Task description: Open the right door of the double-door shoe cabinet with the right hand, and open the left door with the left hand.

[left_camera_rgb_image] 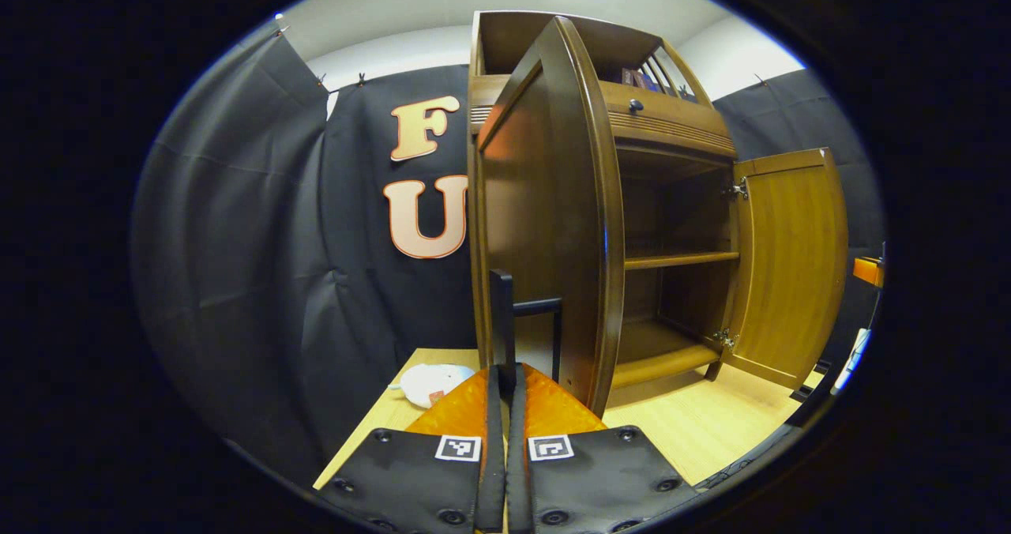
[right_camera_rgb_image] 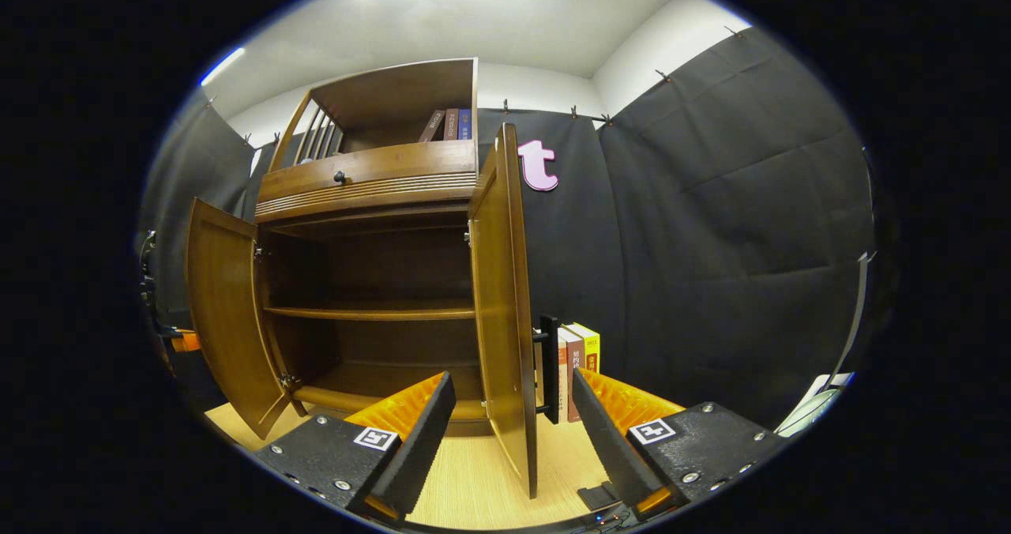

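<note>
The wooden shoe cabinet [right_camera_rgb_image: 371, 178] stands with both doors swung out and its shelves bare. In the left gripper view the left door [left_camera_rgb_image: 553, 226] is edge-on right ahead. My left gripper [left_camera_rgb_image: 505, 376] is shut on the lower end of that door's black bar handle [left_camera_rgb_image: 501, 313]. The right door [left_camera_rgb_image: 790, 265] hangs open farther off. In the right gripper view the right door [right_camera_rgb_image: 501, 305] stands edge-on between the spread fingers of my right gripper [right_camera_rgb_image: 512, 380], which is open. Its black handle [right_camera_rgb_image: 547, 368] sits just inside the right finger, untouched. The left door [right_camera_rgb_image: 225, 313] is open at the far left.
The cabinet stands on a light wooden table [right_camera_rgb_image: 466, 479]. A white soft object [left_camera_rgb_image: 430, 382] lies left of the left door. Upright books [right_camera_rgb_image: 580, 356] stand behind the right door. A drawer with a dark knob [right_camera_rgb_image: 340, 177] and more books [right_camera_rgb_image: 450, 123] sit above.
</note>
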`<state>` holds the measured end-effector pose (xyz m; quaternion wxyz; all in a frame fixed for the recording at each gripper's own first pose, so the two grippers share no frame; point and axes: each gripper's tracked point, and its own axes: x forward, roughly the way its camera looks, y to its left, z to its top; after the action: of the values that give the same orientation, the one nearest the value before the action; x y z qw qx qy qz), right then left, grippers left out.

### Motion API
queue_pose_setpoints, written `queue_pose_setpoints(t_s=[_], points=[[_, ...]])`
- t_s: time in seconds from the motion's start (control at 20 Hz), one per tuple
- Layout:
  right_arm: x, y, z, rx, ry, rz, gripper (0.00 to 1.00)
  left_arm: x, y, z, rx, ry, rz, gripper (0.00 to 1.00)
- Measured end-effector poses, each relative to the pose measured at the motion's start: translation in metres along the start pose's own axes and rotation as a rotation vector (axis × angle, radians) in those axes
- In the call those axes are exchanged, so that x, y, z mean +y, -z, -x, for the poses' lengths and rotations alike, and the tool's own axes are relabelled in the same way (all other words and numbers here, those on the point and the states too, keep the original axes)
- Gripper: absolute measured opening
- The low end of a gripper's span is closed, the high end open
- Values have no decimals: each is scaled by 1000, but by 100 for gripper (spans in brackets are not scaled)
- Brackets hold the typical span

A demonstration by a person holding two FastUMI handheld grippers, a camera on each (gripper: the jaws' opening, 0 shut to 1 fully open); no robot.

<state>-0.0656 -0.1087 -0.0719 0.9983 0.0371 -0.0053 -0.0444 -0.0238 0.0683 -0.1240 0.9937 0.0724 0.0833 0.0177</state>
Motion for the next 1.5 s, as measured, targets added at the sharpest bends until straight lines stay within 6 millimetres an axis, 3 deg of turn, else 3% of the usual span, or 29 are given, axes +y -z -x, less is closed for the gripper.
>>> queue_pose_setpoints(t_s=[0.4, 0.95, 1.5], points=[[28, 3, -11, 7, -40, 7, 91, 15, -1, 4, 16, 24, 13, 8], [67, 7, -31, 22, -90, 8, 91, 63, 0, 4, 16, 4, 42, 8], [102, 16, -48, 46, -127, 12, 91, 82, -2, 5, 19, 56, 69, 8]])
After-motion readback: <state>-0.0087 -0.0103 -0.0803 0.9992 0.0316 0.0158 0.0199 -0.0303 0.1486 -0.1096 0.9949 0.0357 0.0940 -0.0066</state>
